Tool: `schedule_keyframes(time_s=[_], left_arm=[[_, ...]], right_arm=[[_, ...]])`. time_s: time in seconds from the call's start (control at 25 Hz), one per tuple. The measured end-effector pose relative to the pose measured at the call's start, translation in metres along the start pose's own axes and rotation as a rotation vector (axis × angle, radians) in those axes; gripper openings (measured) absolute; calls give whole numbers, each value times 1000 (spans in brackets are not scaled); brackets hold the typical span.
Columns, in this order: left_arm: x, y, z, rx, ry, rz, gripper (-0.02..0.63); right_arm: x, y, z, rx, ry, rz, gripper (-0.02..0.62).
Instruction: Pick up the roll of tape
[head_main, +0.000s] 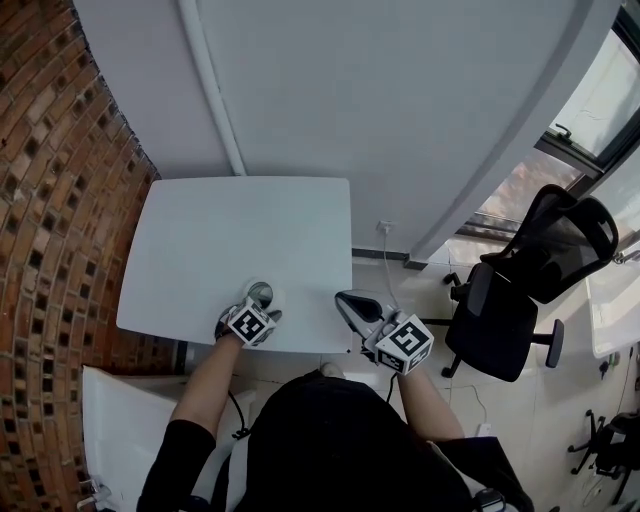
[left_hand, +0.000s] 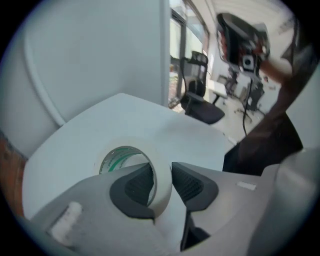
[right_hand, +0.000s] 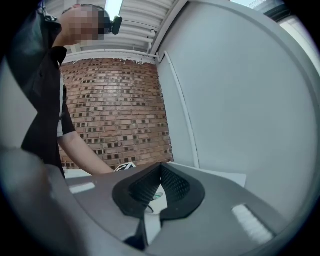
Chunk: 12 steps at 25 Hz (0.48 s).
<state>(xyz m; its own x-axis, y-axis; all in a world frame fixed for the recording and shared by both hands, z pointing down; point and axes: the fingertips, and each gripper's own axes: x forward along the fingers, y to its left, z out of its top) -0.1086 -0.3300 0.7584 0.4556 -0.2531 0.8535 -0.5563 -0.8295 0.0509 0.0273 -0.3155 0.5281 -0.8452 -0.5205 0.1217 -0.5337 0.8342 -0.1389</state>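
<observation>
The roll of tape (head_main: 263, 292) is a white ring with green print inside, lying flat near the front edge of the white table (head_main: 240, 230). My left gripper (head_main: 258, 304) points steeply down at it. In the left gripper view one pad sits inside the ring and the other outside, and both press on the wall of the roll of tape (left_hand: 127, 143), so the left gripper (left_hand: 162, 175) is shut on it. My right gripper (head_main: 346, 298) hovers off the table's front right corner, pointing nearly level. The right gripper (right_hand: 161, 167) has its tips together and nothing between them.
A brick wall (head_main: 50, 200) runs along the table's left side and a white wall (head_main: 400, 100) with a pipe stands behind it. A black office chair (head_main: 530, 290) stands on the floor to the right. A cable (head_main: 386, 260) hangs beside the table.
</observation>
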Motion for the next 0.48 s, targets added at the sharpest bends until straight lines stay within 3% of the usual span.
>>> schedule_keyframes(time_s=[0.16, 0.48], left_arm=[[-30, 14, 17, -354, -254, -30, 118], [-86, 28, 46, -843, -784, -201, 104]], right_arm=[[8, 10, -3, 9, 8, 30, 5], [20, 25, 1, -11, 6, 109, 5]])
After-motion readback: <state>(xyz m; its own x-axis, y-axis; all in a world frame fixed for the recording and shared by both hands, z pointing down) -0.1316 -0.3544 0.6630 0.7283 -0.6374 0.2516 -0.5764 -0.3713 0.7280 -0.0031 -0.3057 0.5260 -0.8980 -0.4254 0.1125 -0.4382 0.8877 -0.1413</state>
